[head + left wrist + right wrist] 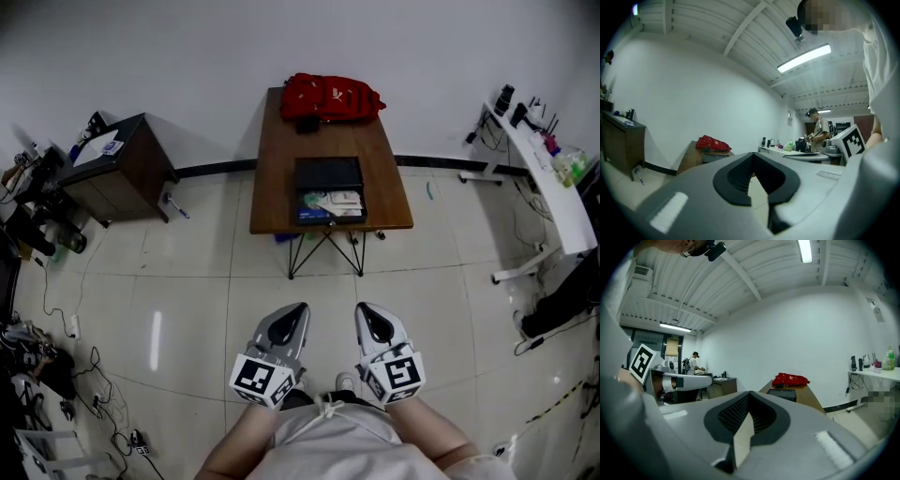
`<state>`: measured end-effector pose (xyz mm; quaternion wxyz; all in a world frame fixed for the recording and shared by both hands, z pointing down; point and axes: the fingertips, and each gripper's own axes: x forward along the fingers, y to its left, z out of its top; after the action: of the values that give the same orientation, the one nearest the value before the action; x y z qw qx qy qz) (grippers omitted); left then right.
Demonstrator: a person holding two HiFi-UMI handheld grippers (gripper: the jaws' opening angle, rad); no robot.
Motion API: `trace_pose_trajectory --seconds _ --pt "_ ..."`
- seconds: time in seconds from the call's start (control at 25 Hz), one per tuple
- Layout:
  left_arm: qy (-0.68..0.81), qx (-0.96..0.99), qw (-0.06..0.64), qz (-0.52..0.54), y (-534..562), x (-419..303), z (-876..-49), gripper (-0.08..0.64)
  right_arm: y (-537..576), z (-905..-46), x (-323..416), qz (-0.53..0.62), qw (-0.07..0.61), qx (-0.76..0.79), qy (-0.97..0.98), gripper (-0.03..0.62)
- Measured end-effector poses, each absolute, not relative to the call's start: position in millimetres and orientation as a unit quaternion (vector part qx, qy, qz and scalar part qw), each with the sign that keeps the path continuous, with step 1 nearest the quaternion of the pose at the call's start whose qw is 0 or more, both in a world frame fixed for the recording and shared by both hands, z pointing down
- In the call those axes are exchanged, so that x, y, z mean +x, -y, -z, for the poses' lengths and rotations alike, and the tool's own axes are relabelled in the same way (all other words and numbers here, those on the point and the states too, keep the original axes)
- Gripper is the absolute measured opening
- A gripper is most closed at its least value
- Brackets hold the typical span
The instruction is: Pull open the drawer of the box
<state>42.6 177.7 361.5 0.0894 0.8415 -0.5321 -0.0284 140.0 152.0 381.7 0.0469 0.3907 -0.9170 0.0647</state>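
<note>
A black box [329,174] sits on a brown table [277,159] far ahead of me. Its drawer [330,206] stands pulled out at the front, with papers showing inside. A red bag [331,97] lies behind the box. My left gripper [297,310] and right gripper [365,310] hang side by side close to my body, over the floor and well short of the table. Both are shut and hold nothing. The left gripper view has the left gripper [753,159] aimed past the box [715,158]. In the right gripper view the right gripper [749,397] points toward the box [783,393].
A dark cabinet [122,164] stands at the left wall and a white desk [548,178] with bottles at the right. Cables and gear [37,356] litter the floor on the left. A person [819,129] stands at a bench in the background. Tiled floor lies between me and the table.
</note>
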Motion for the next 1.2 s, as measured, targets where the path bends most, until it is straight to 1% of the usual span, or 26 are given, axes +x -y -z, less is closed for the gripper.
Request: trace_pose_trajectory --seconds 0.36,0.76,1.2 --pt "0.52 0.851 0.068 0.035 -166.3 60.9 -347.1 -0.006 -143.6 -381.2 150.9 -0.069 0.05 0.387 0.918 0.006" --pt "0.52 0.85 0.068 0.038 -154.1 54.4 -345.1 -0.006 -129.7 -382.5 140.8 -0.076 0.053 0.38 0.92 0.006" --pt "0.519 0.85 0.075 0.035 -148.4 48.5 -352.7 -0.005 -126.4 -379.6 127.6 -0.053 0.06 0.364 0.928 0.006"
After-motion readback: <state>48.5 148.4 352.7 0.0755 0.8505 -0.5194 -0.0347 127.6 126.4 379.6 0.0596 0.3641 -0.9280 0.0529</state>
